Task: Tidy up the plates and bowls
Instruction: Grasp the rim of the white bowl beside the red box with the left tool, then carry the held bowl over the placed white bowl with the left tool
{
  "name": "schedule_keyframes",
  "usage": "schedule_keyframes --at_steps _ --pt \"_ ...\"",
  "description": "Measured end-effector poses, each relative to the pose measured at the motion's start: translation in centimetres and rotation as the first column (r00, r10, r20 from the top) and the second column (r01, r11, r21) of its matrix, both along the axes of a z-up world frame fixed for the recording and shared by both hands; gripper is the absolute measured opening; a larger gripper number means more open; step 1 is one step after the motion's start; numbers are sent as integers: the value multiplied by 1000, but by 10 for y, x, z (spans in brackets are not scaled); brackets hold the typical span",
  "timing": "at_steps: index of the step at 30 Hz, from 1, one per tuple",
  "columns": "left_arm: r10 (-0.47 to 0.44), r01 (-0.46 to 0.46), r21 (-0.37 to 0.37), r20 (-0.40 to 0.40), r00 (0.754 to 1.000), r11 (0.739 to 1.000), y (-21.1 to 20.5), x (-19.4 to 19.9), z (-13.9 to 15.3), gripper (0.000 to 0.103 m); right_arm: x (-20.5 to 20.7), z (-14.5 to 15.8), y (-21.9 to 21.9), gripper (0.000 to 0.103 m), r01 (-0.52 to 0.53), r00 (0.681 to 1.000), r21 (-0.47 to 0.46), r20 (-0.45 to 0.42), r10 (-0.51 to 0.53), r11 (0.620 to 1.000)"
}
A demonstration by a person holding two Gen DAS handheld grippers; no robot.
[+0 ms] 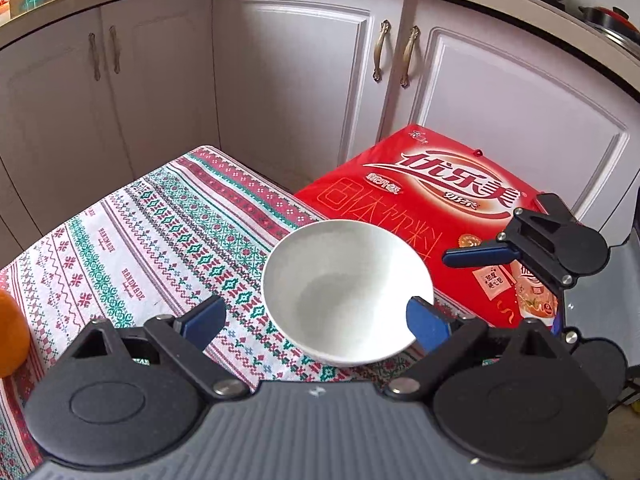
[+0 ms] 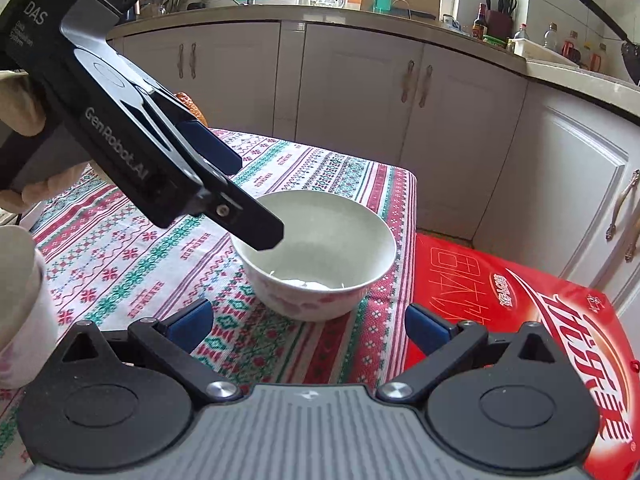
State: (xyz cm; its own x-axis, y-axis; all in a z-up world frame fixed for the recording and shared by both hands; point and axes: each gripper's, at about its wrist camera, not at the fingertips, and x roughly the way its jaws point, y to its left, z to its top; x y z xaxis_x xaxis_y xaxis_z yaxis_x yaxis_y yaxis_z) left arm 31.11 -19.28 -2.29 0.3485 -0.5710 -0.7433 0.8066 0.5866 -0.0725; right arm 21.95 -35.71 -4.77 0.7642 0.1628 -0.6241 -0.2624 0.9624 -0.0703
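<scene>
The left gripper's black body [image 2: 132,136] crosses the right wrist view and hides the far left rim of the white ceramic bowl with a pink-patterned outside [image 2: 320,256]; whether its finger touches the bowl cannot be told. An orange rounded object [image 1: 12,332], left of the left gripper's fingers, is cut off by the picture's edge and cannot be identified. A pale cup-like vessel [image 2: 24,312], left of the right gripper's fingers, is likewise cut off. The red printed carton [image 2: 540,340] runs out of frame at right. Countertop bottles [image 2: 560,40] are too small to identify.
</scene>
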Motion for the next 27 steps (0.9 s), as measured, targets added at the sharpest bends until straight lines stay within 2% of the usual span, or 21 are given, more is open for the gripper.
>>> schedule_keyframes --at_steps 7,13,17,21,27 --pt "-2 2 14 -20 1000 1000 -13 17 -11 96 15 -6 -3 102 -15 1000 9 12 15 1000" --pt "-2 2 -3 -45 999 1000 -19 25 -14 93 21 -6 -3 97 -26 999 16 29 26 1000" --pt "-8 8 3 -56 998 1000 -23 27 -17 82 23 -6 -3 91 -39 999 18 33 38 999" --pt "-17 17 -2 -67 998 1000 -26 29 -17 76 23 -6 -3 90 -42 999 18 35 41 999" --pt "-43 43 2 -75 996 999 -31 26 -18 74 23 -5 -3 90 -41 999 22 34 40 999"
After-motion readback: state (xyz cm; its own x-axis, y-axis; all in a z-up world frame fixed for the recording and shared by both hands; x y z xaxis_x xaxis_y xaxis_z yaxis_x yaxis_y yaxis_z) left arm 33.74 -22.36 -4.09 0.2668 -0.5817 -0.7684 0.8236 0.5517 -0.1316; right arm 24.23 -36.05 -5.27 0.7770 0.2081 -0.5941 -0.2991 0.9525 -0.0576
